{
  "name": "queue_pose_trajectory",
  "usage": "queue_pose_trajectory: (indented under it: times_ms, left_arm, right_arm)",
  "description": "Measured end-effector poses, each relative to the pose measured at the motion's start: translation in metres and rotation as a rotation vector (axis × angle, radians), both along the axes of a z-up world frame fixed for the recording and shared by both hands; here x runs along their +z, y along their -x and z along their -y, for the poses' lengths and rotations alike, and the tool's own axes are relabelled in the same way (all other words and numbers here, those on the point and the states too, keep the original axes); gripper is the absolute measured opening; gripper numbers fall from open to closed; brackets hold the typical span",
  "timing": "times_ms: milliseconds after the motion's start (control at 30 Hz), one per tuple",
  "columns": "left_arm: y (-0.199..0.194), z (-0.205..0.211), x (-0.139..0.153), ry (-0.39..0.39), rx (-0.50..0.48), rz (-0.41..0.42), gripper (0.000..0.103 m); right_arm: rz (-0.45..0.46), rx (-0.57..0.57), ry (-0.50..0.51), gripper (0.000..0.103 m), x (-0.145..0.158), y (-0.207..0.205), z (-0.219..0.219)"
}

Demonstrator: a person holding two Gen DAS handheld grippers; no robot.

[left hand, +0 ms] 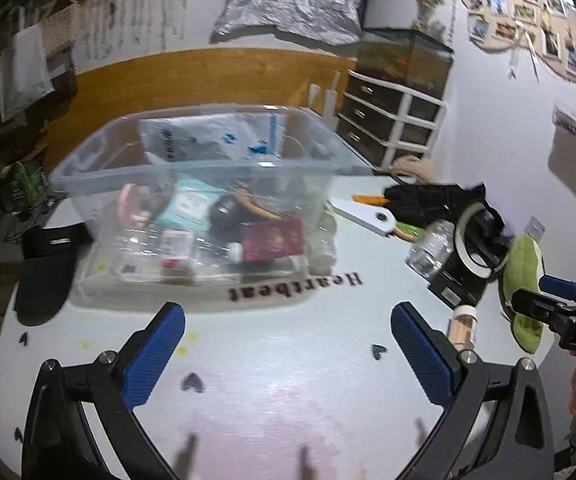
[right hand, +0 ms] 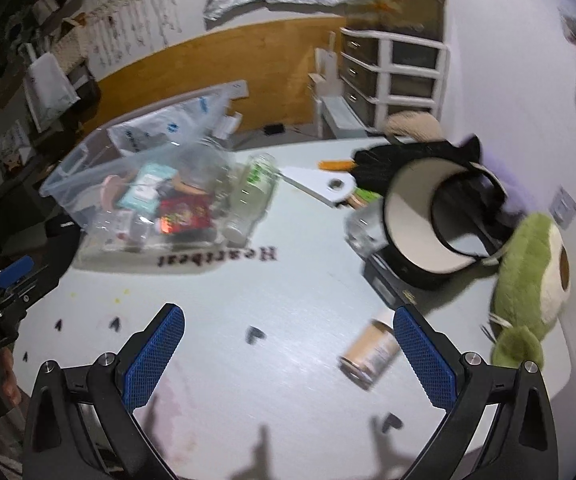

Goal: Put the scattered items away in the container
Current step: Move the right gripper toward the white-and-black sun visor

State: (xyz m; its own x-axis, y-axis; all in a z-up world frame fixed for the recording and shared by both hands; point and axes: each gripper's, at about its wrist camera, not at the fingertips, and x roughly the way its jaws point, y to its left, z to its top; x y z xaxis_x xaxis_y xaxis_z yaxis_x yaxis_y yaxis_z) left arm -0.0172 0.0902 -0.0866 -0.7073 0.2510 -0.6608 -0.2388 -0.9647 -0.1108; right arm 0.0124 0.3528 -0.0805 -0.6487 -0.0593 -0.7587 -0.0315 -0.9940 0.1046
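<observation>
A clear plastic bin (left hand: 192,168) holding several items stands on the white table (left hand: 288,360); it also shows in the right wrist view (right hand: 88,168). My left gripper (left hand: 288,316) is open and empty, in front of the bin. My right gripper (right hand: 288,320) is open and empty above the table. A small tan jar (right hand: 368,354) lies just left of its right finger; it also shows in the left wrist view (left hand: 463,328). A green plush (right hand: 528,276), a white visor (right hand: 420,216) on a black box (right hand: 388,276), and a clear bottle (left hand: 432,248) lie at the right.
A black cap (left hand: 48,272) lies left of the bin. A white board (left hand: 364,212), an orange object (left hand: 370,199) and black cloth (left hand: 428,200) lie behind the pile. A drawer unit (left hand: 392,124) stands against the wall. A clear bottle (right hand: 252,196) leans by the bin.
</observation>
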Motion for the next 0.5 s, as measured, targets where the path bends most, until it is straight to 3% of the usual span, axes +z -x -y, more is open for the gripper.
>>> queue_pose_trajectory:
  times_ms: [500]
  left_arm:
    - [0.016,-0.117,-0.043,0.022,-0.217,0.103,0.103]
  right_arm:
    - [0.089,-0.135,0.021,0.103,-0.031,-0.015,-0.091]
